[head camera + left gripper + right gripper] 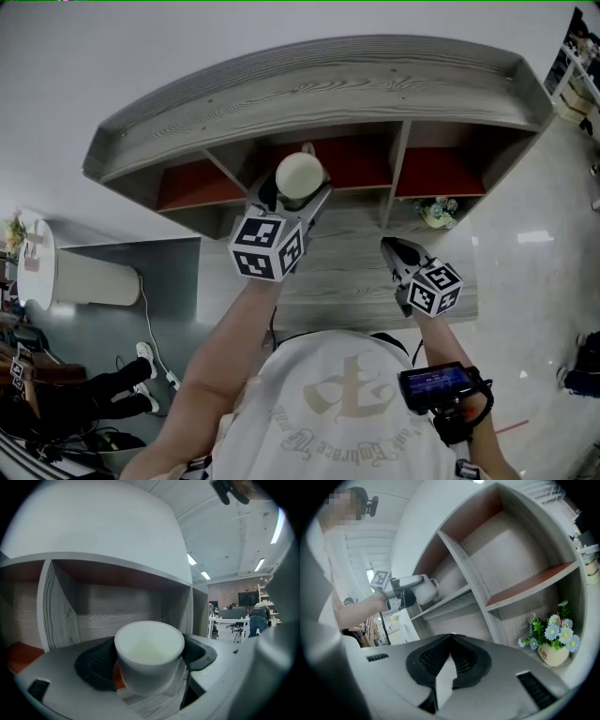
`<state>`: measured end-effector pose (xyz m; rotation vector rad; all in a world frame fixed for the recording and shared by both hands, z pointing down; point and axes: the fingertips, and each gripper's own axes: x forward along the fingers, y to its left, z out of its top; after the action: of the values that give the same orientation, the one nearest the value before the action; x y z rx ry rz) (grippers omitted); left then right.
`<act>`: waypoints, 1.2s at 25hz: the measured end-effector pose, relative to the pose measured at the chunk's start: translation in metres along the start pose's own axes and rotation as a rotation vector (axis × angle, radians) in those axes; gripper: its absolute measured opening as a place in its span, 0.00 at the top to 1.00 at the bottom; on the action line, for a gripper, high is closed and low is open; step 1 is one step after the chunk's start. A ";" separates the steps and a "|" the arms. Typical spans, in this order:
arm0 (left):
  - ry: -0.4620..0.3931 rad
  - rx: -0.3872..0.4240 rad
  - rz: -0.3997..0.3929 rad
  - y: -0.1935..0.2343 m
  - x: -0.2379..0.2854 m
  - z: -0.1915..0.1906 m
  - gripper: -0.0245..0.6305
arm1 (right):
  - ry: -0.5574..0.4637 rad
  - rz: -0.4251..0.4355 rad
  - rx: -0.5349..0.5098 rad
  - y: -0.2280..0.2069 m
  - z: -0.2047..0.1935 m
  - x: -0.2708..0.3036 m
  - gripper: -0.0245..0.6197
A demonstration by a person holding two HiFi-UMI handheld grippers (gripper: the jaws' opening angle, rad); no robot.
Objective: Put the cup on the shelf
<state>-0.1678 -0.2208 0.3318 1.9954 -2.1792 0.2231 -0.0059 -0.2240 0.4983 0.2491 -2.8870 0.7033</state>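
Shelf (328, 80): grey wood, red inside
Left gripper (298, 199): squeezing the white cup (299, 173)
Right gripper (392, 247): closed, empty
Room: shiny pale floor (534, 281)

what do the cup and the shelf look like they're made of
Cup: plain white with a thick, smooth rim and a soft sheen, probably glazed ceramic, possibly plastic. Shelf: grey boards with streaky wood grain, likely laminate; reddish inner panels.

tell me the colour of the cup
The cup is plain white, clearest in the left gripper view.
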 end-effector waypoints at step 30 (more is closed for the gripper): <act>0.017 -0.044 0.152 -0.006 0.065 -0.003 0.32 | 0.024 -0.028 0.007 -0.030 -0.006 -0.047 0.96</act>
<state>-0.1672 -0.2839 0.3499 1.8002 -2.3060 0.2106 0.0470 -0.2419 0.5079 0.2787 -2.8528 0.7073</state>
